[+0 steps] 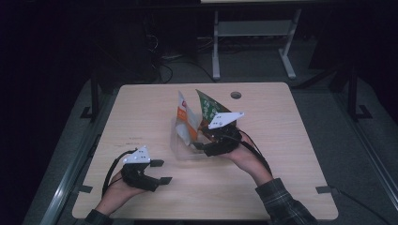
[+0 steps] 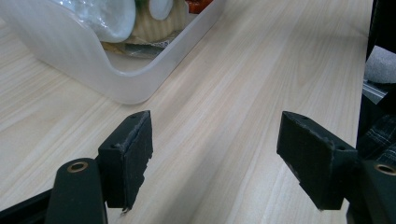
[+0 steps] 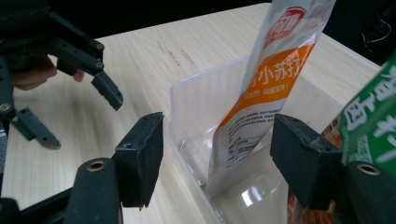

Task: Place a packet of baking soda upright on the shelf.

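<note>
Your right gripper (image 3: 217, 158) is wide open and holds nothing. Its jaws sit on either side of the near wall of the clear plastic box (image 3: 196, 102), in the middle of the light wooden tabletop (image 1: 141, 108). A tall orange and white snack bag (image 3: 268, 88) and a green snack bag (image 1: 209, 108) stand in the box. Your left gripper (image 2: 215, 158) is wide open too, empty, near the tabletop's front left corner.

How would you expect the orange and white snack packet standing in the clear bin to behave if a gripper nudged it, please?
The orange and white packet stands tall and narrow, leaning in the clear plastic bin, so a nudge would probably tip it. Its glossy film looks thin, likely floppy, light and a little slippery. The right gripper is open beside it, holding nothing.
</note>
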`<state>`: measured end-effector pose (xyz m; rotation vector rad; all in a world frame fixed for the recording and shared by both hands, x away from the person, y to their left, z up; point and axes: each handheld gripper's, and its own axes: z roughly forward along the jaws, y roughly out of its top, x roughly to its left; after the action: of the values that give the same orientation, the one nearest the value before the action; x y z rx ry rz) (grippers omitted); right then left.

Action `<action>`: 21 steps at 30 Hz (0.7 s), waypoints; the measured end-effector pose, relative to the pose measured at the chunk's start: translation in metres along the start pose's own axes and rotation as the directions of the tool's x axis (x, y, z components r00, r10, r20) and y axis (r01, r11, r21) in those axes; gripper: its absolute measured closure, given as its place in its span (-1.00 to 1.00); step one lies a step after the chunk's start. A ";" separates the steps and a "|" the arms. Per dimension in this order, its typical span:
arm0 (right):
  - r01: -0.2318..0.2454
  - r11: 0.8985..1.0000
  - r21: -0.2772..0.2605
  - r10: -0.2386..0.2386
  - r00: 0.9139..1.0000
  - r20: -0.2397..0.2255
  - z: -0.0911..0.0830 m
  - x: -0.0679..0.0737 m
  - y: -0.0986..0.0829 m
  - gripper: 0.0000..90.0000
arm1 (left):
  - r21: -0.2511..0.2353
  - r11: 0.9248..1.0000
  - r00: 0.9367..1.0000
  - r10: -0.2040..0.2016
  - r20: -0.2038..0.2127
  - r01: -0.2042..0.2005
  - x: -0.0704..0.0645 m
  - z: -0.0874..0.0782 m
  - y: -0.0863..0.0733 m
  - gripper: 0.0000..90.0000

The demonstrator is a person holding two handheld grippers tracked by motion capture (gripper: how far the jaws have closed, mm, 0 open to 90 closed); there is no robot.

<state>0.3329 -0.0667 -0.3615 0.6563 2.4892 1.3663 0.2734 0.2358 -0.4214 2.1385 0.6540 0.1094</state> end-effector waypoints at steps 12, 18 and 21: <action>-0.006 1.000 0.001 0.006 1.000 0.002 -0.021 0.005 -0.022 -0.26 | 0.006 1.000 1.000 0.011 0.000 -0.011 -0.002 -0.001 -0.002 -0.42; -0.012 1.000 0.019 0.012 1.000 -0.005 -0.031 0.007 -0.038 -0.28 | 0.016 1.000 1.000 0.021 -0.002 -0.021 -0.005 0.000 -0.003 -0.42; -0.018 0.999 0.032 0.018 1.000 -0.012 -0.035 0.007 -0.049 -0.28 | 0.022 0.999 1.000 0.024 0.000 -0.024 -0.006 0.000 -0.004 -0.42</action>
<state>0.3000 -0.1119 -0.3837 0.6804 2.5255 1.3432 0.2666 0.2346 -0.4233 2.1679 0.6319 0.1160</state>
